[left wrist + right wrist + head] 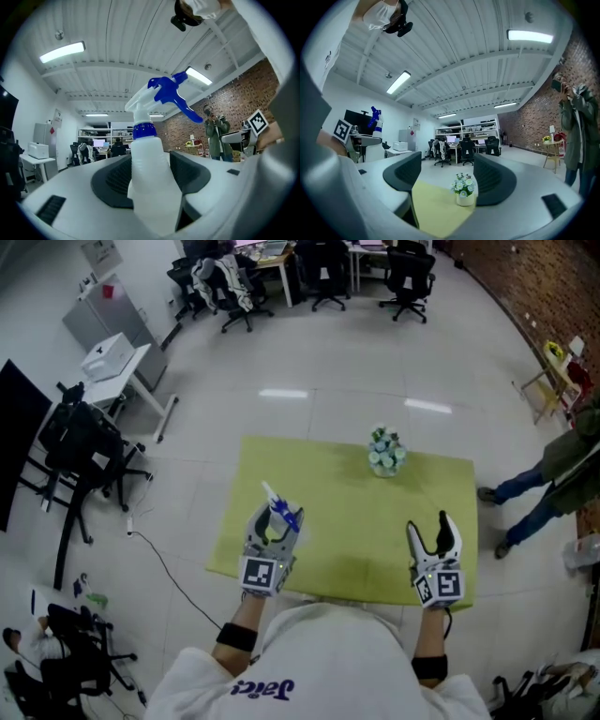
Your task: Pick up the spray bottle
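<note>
Spray bottle (151, 183): pinched between left gripper (276, 527) fingers, apparently lifted off tabletop (347, 512) at 7 o'clock; right gripper (438, 531) fingers spread, empty; pickup essentially complete.

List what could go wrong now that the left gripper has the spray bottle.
1. The left gripper is shut low on the spray bottle, with its head and blue trigger well above the pads. It could tip or slip if swung.
2. The right gripper is open and empty, aimed at the flower pot on the table. A push forward might knock it over.
</note>
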{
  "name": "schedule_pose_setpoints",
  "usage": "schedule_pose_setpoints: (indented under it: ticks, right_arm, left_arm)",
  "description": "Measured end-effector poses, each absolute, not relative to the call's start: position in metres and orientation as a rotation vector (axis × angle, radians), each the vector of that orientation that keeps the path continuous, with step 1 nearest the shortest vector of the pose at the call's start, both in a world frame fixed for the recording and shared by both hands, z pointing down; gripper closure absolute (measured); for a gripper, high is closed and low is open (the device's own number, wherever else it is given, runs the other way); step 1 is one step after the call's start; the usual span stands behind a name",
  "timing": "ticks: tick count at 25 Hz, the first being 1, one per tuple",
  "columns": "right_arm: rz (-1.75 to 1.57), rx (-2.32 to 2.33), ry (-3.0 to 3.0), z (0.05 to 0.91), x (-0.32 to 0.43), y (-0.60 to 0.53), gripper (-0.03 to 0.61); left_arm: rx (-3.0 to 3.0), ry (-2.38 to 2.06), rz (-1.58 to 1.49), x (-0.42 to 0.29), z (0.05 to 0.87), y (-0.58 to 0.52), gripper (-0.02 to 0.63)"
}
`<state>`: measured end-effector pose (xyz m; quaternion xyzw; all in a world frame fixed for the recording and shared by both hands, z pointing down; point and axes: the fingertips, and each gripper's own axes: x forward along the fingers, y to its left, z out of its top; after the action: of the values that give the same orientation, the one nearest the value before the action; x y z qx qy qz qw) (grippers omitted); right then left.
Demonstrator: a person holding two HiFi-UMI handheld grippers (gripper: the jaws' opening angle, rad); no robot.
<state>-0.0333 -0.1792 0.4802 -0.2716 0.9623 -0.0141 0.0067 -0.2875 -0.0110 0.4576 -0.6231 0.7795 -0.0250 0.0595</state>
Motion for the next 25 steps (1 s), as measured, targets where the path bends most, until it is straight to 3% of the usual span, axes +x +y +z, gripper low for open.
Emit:
schedule_pose_setpoints:
  ticks: [10, 25]
  right_arm:
    - [-0.033, -0.998, 2.995, 0.503, -0.023, -0.174, 0.218]
    - [-0.010, -1.106, 2.955, 0.496, -0.019, -0.181, 0.247]
  left_arm:
    - [-1.825, 2.467, -0.123, -0.293, 0.502, 0.018, 0.362]
    - [-1.811, 2.422, -0.095, -0.292, 0.488, -0.002, 0.363]
